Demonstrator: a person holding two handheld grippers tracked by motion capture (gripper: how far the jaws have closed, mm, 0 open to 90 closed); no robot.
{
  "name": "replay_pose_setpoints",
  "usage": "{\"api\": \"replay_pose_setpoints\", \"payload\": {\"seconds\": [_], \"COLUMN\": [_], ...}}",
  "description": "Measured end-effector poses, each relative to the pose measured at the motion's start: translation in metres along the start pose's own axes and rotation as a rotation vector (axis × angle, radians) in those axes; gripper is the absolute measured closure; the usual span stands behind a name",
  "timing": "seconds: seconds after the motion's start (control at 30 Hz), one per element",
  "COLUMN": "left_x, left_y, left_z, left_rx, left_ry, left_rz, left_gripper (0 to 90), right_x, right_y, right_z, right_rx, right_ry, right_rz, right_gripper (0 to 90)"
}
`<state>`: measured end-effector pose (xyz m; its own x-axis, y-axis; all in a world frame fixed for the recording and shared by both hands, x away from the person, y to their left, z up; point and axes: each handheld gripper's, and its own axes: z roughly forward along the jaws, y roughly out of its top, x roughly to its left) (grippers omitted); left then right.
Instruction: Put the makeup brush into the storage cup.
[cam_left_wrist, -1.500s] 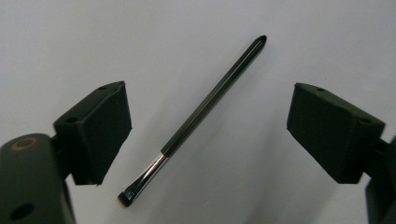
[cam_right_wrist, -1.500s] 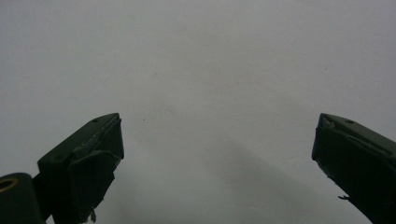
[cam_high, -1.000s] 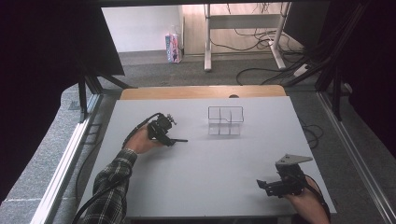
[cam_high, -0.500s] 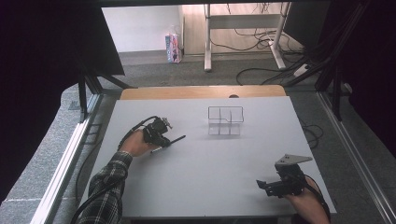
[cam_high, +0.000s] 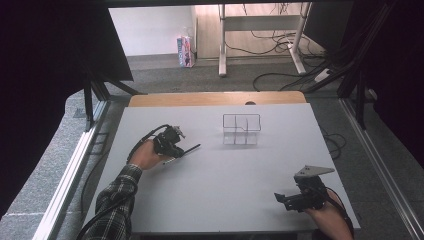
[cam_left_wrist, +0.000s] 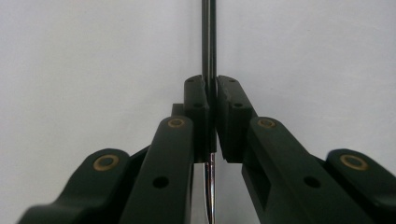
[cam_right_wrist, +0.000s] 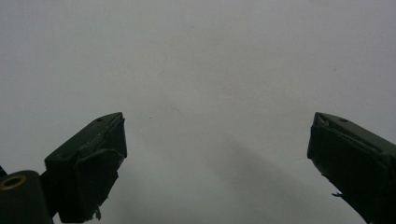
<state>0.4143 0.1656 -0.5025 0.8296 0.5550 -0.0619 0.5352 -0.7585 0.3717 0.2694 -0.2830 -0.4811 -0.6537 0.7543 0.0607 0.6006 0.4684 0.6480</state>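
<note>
Left gripper (cam_high: 186, 150) is clamped tight on a thin dark rod (cam_high: 191, 148), looks like a pen or a stick, can't tell which. In the left gripper view the rod (cam_left_wrist: 208, 42) runs straight up between the two closed pads (cam_left_wrist: 198, 112) and pokes out well past the tips, with a shiny bit trailing back below the pads. From the high view the rod sits low over the desk (cam_high: 215, 185), left of centre, tip angled toward the far right. Whether it touches the desk I can't say.

Nearest thing to it is a small clear organizer (cam_high: 241, 129) with compartments, standing on the desk past the rod's tip, apart from it. Nothing sits between the two, just bare white surface.

Right gripper (cam_high: 279, 198) is way off at the near right corner of the desk, jaws wide apart with nothing in them; its own view is just the two black fingertips (cam_right_wrist: 93, 154) over plain desk.

Beyond the desk there's a wooden strip (cam_high: 215, 98) along the far edge, floor cables (cam_high: 280, 80), and a little carton (cam_high: 185, 51) by the wall.
</note>
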Motion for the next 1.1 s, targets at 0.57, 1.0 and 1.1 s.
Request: {"api": "replay_pose_setpoints", "payload": {"seconds": [0.57,1.0,1.1], "left_x": [-0.029,-0.064,-0.073], "left_y": [-0.009,-0.019,-0.022], "left_z": [-0.026,-0.043,-0.045], "left_rx": [-0.089,-0.137,-0.147], "left_ry": [0.017,0.027,0.029], "left_rz": [0.044,0.089,0.098], "left_gripper": [84.0,83.9,83.9], "right_x": [0.001,0.001,0.002], "right_y": [0.000,0.000,0.001], "right_z": [0.000,0.000,-0.001], "right_rx": [-0.009,-0.030,-0.039], "right_ry": [0.017,0.013,0.017], "right_rz": [-0.015,-0.049,-0.047], "right_gripper": [3.5,2.6,2.5]}}
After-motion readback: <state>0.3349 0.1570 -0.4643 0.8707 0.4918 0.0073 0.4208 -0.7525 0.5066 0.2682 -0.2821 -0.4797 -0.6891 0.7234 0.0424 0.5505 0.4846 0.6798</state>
